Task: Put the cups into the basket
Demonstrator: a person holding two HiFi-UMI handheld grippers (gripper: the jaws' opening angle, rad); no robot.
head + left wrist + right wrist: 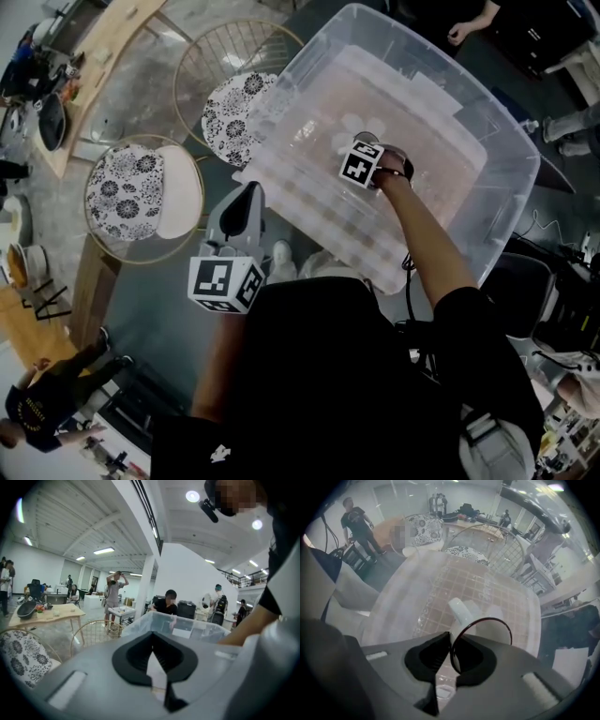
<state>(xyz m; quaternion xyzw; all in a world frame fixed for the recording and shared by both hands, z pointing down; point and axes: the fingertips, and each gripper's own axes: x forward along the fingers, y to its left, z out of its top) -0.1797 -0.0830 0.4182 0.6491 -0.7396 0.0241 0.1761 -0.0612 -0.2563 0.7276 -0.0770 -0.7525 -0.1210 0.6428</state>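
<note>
In basket (441, 66): cups (459, 607); chairs (141, 192) L.

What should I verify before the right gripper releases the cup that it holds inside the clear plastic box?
1. Grip: the right gripper pinches the wall of the white cup with the dark rim. State: ok.
2. The held cup is inside the walls of the clear plastic box. State: ok.
3. The cup's bottom rests on the box's gridded floor. State: cannot tell.
4. The held cup is apart from the other white cups. State: cannot tell; they lie close beyond it.
5. The left gripper is outside the box, with nothing between its jaws. State: ok.
</note>
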